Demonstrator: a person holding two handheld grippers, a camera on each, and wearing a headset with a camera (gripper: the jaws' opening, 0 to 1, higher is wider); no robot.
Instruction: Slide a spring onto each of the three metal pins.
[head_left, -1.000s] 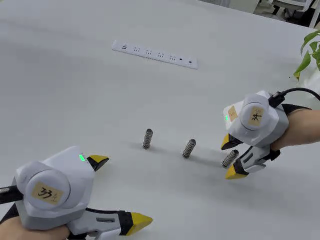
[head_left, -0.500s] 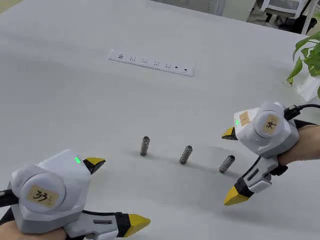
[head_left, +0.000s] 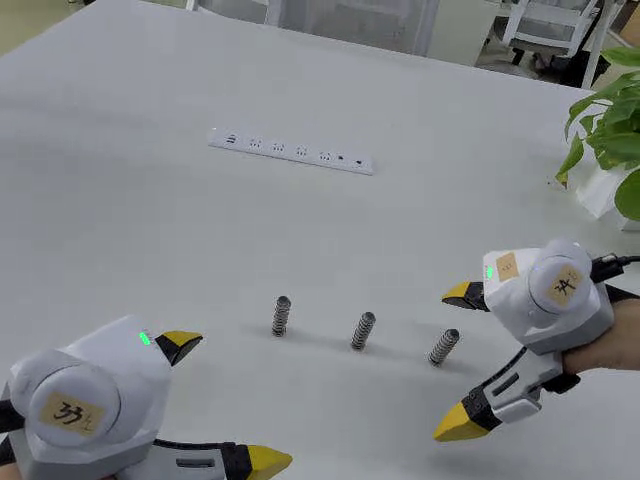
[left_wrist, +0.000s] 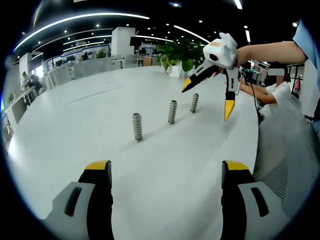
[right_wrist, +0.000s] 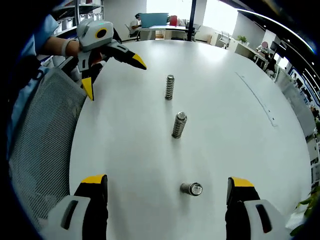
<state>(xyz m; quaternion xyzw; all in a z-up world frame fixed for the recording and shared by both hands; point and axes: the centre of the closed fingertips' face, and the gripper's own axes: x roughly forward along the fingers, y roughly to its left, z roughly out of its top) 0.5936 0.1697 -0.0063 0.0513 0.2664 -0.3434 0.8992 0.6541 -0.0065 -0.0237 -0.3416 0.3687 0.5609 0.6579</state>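
Near spring (head_left: 443, 347) upright on pin, just ahead of right gripper (head_left: 458, 358), between its spread jaws, not touching. Middle spring (head_left: 363, 331) and far spring (head_left: 281, 316) continue row toward left gripper (head_left: 225, 400); its jaws apart too, empty. All three pins look sprung, task likely complete. Grippers hover clear, probably so nothing tips. Handwritten stickers on housings: left "33"-like, right unreadable. Power strip (head_left: 290, 151) well beyond, no legible print.

Bright, even overhead light; fisheye-warped edges.
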